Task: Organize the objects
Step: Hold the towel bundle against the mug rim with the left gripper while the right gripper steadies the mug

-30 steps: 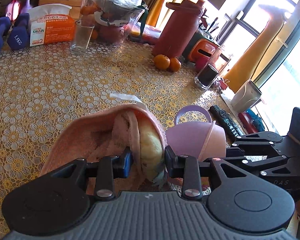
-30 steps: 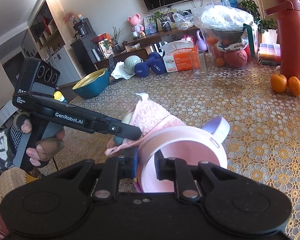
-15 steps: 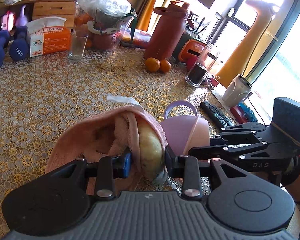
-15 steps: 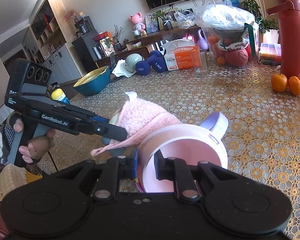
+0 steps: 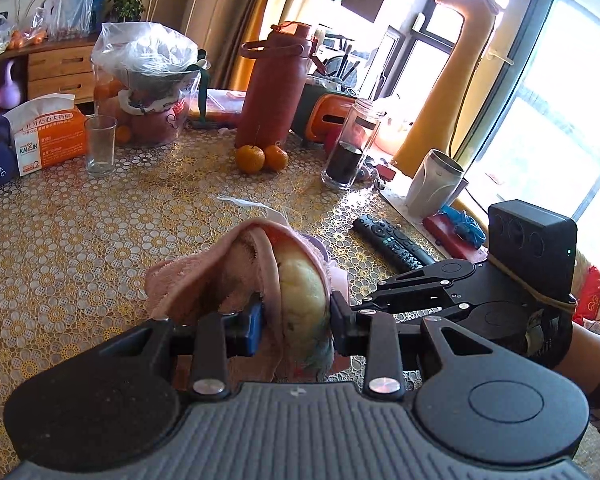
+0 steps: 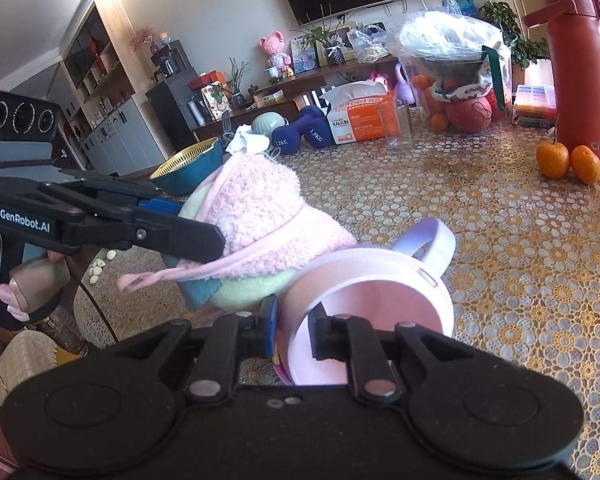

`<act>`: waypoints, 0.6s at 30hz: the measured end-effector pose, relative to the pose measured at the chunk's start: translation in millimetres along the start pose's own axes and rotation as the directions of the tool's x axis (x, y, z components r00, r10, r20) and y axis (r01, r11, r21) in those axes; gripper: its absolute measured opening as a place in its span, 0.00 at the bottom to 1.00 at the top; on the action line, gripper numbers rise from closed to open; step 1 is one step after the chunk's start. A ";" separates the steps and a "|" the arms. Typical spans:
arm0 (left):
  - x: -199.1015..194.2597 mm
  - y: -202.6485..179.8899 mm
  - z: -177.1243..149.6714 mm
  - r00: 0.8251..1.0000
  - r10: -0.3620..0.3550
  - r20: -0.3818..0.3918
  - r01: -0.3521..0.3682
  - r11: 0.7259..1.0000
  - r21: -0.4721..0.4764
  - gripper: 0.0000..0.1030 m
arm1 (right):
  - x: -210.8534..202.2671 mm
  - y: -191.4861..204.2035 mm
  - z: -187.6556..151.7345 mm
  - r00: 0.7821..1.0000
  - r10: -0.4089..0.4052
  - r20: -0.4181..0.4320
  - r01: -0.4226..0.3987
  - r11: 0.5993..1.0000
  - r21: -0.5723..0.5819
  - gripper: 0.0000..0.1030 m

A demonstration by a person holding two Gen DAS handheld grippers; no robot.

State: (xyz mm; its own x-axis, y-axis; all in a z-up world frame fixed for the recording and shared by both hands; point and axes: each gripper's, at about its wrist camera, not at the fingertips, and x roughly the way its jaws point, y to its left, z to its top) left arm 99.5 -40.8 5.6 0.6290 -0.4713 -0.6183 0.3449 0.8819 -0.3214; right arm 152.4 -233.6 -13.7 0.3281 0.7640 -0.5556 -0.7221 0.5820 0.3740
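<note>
My left gripper is shut on a soft bundle, a pink fluffy cloth wrapped over a yellow-green ball. It holds the bundle above the table. In the right wrist view the bundle hangs just left of a pink mug with a lilac handle. My right gripper is shut on the mug's near rim, one finger inside and one outside. The mug is tilted, its mouth facing the camera. In the left wrist view the mug is mostly hidden behind the bundle.
The gold lace tablecloth carries a red bottle, two oranges, a drinking glass, a tissue box, a bagged jar, a dark jar, a remote and a grey cup. Window at right.
My left gripper has lifted the bundle higher off the table and closer to the mug. My right gripper has kept its grip on the mug's rim and raised it slightly.
</note>
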 end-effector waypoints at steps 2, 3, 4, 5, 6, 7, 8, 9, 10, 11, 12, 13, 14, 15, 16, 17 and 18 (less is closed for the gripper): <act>3.6 1.3 1.6 1.000 0.009 -0.004 -0.009 1.000 0.001 0.32 | -0.9 -2.2 0.0 1.000 0.004 0.002 -0.004 1.000 0.006 0.15; 5.0 2.2 2.3 1.000 0.012 -0.006 -0.012 1.000 0.002 0.32 | -1.1 -2.9 -0.2 1.000 0.006 0.003 -0.006 1.000 0.006 0.15; 6.1 2.4 3.2 1.000 0.014 -0.006 -0.014 1.000 0.005 0.32 | -1.2 -3.1 -0.3 1.000 0.007 0.003 -0.007 1.000 0.005 0.15; 7.4 2.7 4.1 1.000 0.019 -0.006 -0.019 1.000 0.011 0.32 | -1.4 -3.4 -0.2 1.000 0.007 0.004 -0.007 1.000 0.005 0.15; 8.5 3.0 4.9 1.000 0.025 -0.005 -0.025 1.000 0.016 0.32 | -1.2 -3.9 -0.1 1.000 0.007 0.005 -0.007 1.000 0.006 0.15; 10.3 3.6 5.6 0.999 0.031 -0.006 -0.031 0.999 0.020 0.32 | -1.1 -4.3 0.0 1.000 0.008 0.006 -0.008 1.000 0.007 0.15; 12.5 4.4 6.6 0.999 0.038 -0.007 -0.038 0.999 0.021 0.32 | -0.8 -4.5 0.1 1.000 0.009 0.005 -0.009 1.000 0.006 0.15; 14.6 5.8 7.7 0.999 0.042 -0.008 -0.042 0.999 0.020 0.32 | -0.6 -4.9 0.5 1.000 0.009 0.005 -0.009 1.000 0.005 0.15; 16.0 7.6 8.5 0.999 0.046 -0.009 -0.046 0.999 0.016 0.32 | -0.5 -5.2 0.8 1.000 0.010 0.004 -0.010 1.000 0.005 0.15; 18.0 9.7 9.3 0.999 0.049 -0.011 -0.049 0.999 0.013 0.32 | -0.6 -5.1 0.9 1.000 0.011 0.003 -0.011 1.000 0.004 0.15; 20.0 11.2 10.0 0.999 0.053 -0.012 -0.052 0.999 0.013 0.32 | -0.6 -5.2 1.1 1.000 0.011 0.002 -0.011 1.000 0.003 0.15; 22.2 12.5 10.6 0.998 0.059 -0.014 -0.058 0.998 0.016 0.32 | -0.7 -5.3 1.1 1.000 0.011 0.001 -0.011 1.000 0.003 0.15; 24.4 13.7 11.1 0.998 0.064 -0.017 -0.064 0.998 0.019 0.32 | -0.8 -5.4 1.0 1.000 0.012 0.000 -0.012 1.000 0.002 0.15; 26.9 15.2 11.8 0.997 0.068 -0.020 -0.068 0.997 0.020 0.32 | -1.2 -5.3 0.8 1.000 0.013 -0.001 -0.013 1.000 0.002 0.15; 28.7 16.7 12.1 0.997 0.071 -0.022 -0.070 0.997 0.019 0.32 | -1.0 -5.6 0.7 1.000 0.015 -0.002 -0.015 1.000 0.002 0.15; 30.6 18.4 12.3 0.997 0.075 -0.024 -0.074 0.997 0.019 0.32 | -1.1 -5.9 0.4 1.000 0.017 -0.003 -0.017 1.000 0.001 0.15; 32.7 19.8 12.4 0.996 0.081 -0.028 -0.080 0.997 0.019 0.32 | -1.4 -6.3 0.2 1.000 0.018 -0.003 -0.018 1.000 0.002 0.15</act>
State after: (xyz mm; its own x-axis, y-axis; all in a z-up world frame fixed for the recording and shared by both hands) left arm 135.6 -38.9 -12.1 0.6351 -0.3981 -0.6620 0.3067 0.9165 -0.2569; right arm 156.6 -238.3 -15.2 0.3130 0.7735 -0.5512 -0.7269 0.5686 0.3852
